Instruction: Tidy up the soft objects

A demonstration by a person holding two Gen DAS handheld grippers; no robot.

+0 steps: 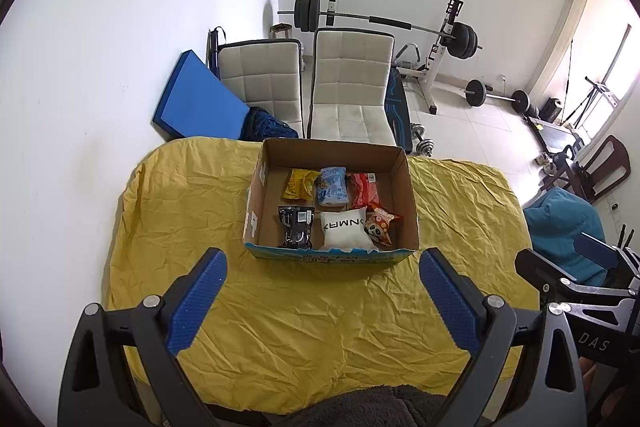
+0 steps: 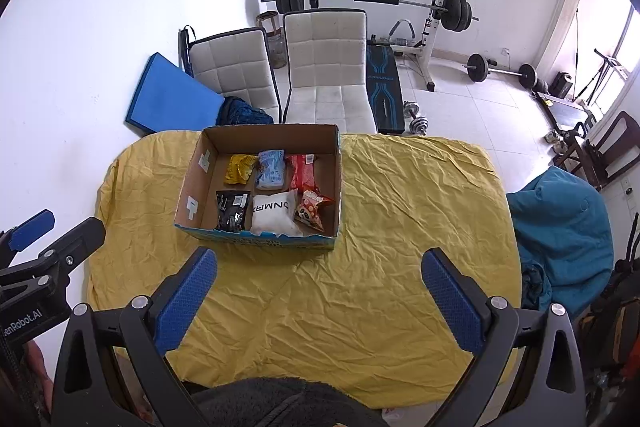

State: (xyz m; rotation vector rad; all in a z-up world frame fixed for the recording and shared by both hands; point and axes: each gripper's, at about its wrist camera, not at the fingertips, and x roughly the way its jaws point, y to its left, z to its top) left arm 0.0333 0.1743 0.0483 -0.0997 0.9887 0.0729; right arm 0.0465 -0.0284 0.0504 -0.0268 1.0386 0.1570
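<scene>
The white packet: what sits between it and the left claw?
Only the cardboard box's near wall and bare yellow cloth, in the left wrist view, separate white packet and left claw.

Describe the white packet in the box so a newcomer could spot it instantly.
On the yellow cloth sits an open cardboard box holding six soft packets in two rows. The white packet lies mid-front, between a black packet and an orange panda-print packet. It alone is plain white, puffy, with black lettering.
</scene>
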